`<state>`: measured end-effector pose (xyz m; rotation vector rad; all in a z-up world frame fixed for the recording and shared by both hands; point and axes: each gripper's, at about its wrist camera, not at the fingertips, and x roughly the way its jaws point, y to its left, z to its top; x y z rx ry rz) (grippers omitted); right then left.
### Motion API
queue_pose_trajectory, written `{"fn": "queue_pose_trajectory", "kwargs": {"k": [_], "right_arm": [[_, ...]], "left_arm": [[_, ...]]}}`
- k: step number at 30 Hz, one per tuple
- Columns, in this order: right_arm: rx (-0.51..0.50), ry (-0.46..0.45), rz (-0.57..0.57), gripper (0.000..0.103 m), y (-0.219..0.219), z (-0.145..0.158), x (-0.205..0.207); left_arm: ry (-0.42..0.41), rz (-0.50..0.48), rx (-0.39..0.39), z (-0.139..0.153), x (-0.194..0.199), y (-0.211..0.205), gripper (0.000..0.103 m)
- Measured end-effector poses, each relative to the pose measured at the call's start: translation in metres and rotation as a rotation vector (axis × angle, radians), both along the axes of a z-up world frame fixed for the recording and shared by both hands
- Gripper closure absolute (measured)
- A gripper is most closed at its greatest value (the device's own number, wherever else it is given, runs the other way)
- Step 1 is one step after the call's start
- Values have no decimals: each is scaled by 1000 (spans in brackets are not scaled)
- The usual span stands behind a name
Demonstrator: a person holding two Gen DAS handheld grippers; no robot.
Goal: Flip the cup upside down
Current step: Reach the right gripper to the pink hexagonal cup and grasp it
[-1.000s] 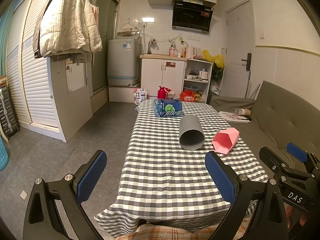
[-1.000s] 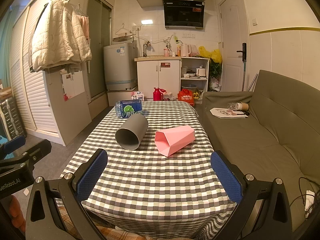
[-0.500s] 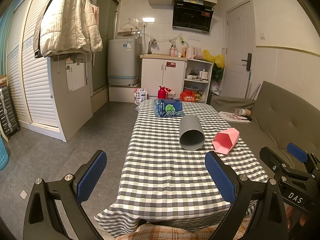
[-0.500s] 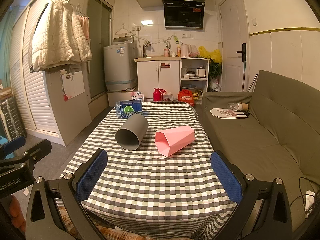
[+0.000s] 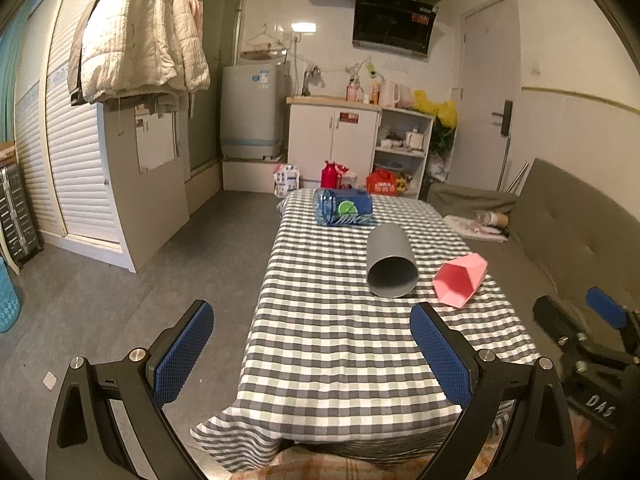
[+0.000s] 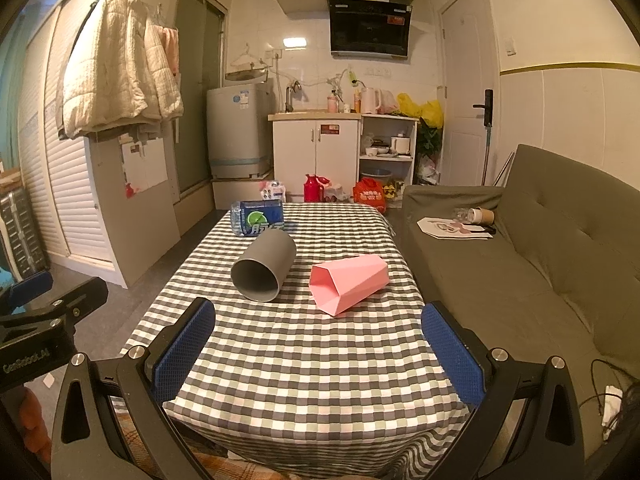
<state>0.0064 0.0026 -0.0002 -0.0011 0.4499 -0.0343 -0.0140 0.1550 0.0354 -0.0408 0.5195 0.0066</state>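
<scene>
Checked cloth covers the surface (image 6: 304, 360), where nothing has shifted over the last second: the grey cup (image 6: 262, 266) and pink cup (image 6: 348, 284) lie on their sides mid-frame, while the left gripper (image 5: 312, 344) and right gripper (image 6: 318, 346) hover with jaws wide, flipping not yet begun.

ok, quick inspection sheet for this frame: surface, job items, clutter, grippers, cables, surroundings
Surface: checked tablecloth over the table.
Job's things: grey cup and pink cup, both on their sides, mouths toward the cameras, apart.
Clutter: blue bottle pack at the far end.
Grippers: left gripper and right gripper open, empty, short of the cups.
Cables: dark wires by the sofa.
Surroundings: sofa, kitchen cabinet, hanging jacket.
</scene>
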Motion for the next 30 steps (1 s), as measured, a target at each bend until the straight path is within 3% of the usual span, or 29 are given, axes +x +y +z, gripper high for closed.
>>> {"fn": "queue_pose_trajectory", "kwargs": {"k": [4,10,20,27,30], "right_arm": [[45,35,-41,0,-13,7,19],[96,117,-139,0,-34,8,80],[227,346,-249,0,-44,-33,187],[186,447,-350,1,-46,-60,225],[202,485,-349,8,-49,-73,227]], "left_arm": [[13,-8,-2,-1,26,1,2],[56,-14,-13,-12,71,-1,2],[167,-16,-23,-47,147,6,2],[198,-4,-33,-61,160,17,2],[216,-3,-41,-66,162,22,2]]}}
